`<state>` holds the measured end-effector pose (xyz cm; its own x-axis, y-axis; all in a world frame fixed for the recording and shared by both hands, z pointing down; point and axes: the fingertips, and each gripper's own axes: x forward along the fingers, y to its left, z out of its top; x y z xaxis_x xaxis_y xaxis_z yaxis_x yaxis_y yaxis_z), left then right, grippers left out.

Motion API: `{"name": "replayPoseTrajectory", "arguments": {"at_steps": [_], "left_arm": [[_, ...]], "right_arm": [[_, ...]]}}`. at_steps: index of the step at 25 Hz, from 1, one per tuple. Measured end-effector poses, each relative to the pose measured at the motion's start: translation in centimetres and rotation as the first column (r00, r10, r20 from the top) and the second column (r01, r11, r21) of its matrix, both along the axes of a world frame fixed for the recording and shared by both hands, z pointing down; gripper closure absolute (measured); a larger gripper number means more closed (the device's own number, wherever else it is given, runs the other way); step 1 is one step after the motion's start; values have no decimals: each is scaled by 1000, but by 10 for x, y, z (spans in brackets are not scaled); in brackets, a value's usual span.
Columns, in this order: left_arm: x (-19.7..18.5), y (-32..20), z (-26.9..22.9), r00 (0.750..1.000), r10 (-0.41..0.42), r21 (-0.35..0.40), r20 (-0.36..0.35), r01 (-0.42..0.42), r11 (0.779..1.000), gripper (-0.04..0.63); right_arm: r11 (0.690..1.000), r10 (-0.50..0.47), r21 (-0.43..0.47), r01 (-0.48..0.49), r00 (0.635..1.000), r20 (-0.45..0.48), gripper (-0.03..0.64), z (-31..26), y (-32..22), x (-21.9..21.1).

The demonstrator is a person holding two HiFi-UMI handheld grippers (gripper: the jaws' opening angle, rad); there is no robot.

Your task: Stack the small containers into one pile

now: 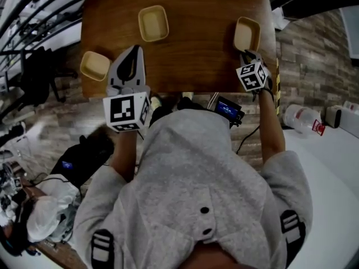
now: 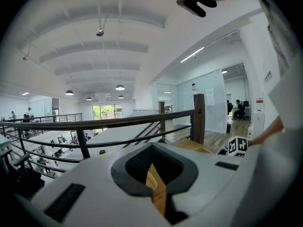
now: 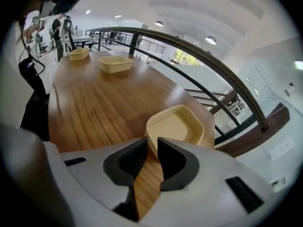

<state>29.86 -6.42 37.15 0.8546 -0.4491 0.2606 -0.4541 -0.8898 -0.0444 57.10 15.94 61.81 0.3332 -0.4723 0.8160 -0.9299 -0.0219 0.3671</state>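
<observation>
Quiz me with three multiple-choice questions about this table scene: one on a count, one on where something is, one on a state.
1. How many beige containers sit on the wooden table?
A two; B three; C five.
2. Where is the right gripper?
A at the container by the table's right edge; B over the middle container; C down by the floor.
3. How do the containers stand?
A all in one pile; B two nested, one apart; C all apart, unstacked.

Answers:
1. B, the head view shows three.
2. A, its open jaws straddle that container's near rim.
3. C, bare wood separates all three.
</observation>
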Motion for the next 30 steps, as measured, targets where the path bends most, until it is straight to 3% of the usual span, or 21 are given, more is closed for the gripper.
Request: {"name": "replayPoseTrajectory", "arguments": {"at_steps": [6,15,23,30], "left_arm": [[-12,-13,1,999,-32,-5,8,32,999,581],[-26,-21,2,999,-52,-18,4,52,998,581],[-43,-42,-5,997,-75,-14,-3,75,997,581],[-80,-57,-8,993,-118,-21,-18,118,993,581]], "right_arm": [[982,-120,-161,100,986,-118,540,18,-8,4],[932,-237,-329,151,942,-238,581,27,-11,12],[929,-222,-348,128,944,-245,589,14,-20,12],[932,-259,-326,156,918,-300,589,-15,-48,-12]]}}
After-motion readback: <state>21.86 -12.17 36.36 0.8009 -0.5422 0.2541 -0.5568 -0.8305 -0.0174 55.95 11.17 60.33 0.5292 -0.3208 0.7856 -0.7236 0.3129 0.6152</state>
